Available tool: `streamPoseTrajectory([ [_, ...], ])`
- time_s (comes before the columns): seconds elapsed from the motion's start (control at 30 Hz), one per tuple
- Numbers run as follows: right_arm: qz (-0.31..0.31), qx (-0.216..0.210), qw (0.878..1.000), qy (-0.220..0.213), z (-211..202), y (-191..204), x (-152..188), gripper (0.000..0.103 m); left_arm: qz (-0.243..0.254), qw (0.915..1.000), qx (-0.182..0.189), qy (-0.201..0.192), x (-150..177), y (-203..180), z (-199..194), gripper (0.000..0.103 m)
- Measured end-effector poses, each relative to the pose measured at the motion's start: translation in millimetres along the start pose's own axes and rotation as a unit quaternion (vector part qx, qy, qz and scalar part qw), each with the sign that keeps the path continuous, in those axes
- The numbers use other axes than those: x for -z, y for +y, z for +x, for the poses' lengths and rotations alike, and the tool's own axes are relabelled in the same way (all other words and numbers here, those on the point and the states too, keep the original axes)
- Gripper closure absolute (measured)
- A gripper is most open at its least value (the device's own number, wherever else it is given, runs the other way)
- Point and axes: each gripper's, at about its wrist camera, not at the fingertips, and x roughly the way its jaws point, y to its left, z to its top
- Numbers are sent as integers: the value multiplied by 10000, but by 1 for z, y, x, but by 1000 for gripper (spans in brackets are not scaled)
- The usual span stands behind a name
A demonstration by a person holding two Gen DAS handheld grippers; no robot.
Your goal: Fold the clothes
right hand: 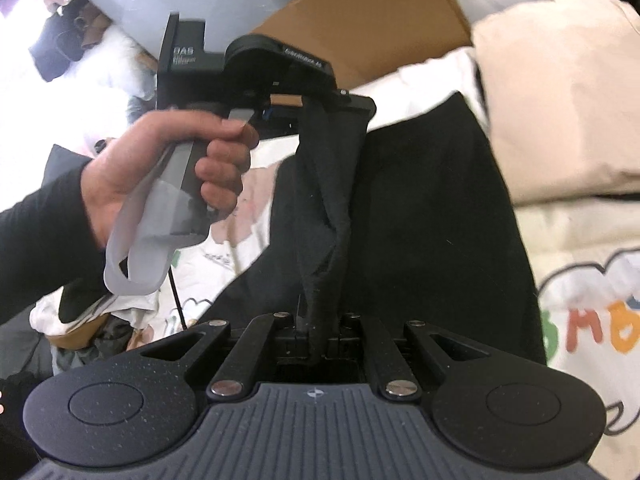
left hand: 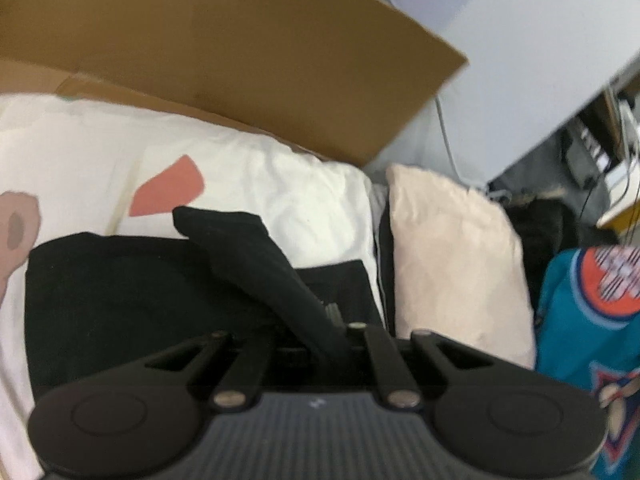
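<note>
A black garment (left hand: 120,300) lies spread on a cream printed bedsheet (left hand: 260,172). My left gripper (left hand: 332,324) is shut on a fold of its edge, which rises as a black flap (left hand: 248,248) in front of the camera. In the right wrist view the same garment (right hand: 420,220) lies flat below. My right gripper (right hand: 316,336) is shut on a twisted strip of the black cloth (right hand: 328,200). That strip runs up to the left gripper (right hand: 332,100), which a hand (right hand: 168,160) holds above the bed.
A brown cardboard box (left hand: 240,60) stands behind the bed. A pale pink pillow (left hand: 452,260) lies right of the garment, with a teal garment (left hand: 592,320) further right. Piled clothes (right hand: 100,328) lie at the left in the right wrist view.
</note>
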Motion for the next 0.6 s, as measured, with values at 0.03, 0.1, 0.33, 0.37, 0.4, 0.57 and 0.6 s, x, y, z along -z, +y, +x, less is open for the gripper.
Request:
streamPoseTrajectory([
  [0.03, 32, 22, 10000, 9, 1, -4, 1, 102, 78, 9999, -70, 38, 1, -5, 5, 98],
  [0.1, 125, 47, 9999, 13, -1, -13, 3, 102, 234, 9994, -211, 110, 4, -15, 13, 97],
  [0.33, 410, 195, 9990, 27, -6, -38, 17, 102, 852, 9940, -619, 282, 11, -46, 34, 94],
  [0.37, 457, 204, 9987, 29, -6, -41, 18, 102, 892, 9935, -650, 291, 10, -48, 36, 94],
  [0.4, 504, 212, 9985, 31, -6, -44, 19, 102, 932, 9929, -680, 301, 10, -50, 39, 91],
  [0.57, 677, 260, 9974, 36, -7, -56, 26, 103, 1024, 9918, -712, 283, 11, -56, 38, 89],
  [0.6, 698, 267, 9972, 36, -7, -56, 28, 103, 1046, 9915, -714, 285, 12, -58, 38, 89],
])
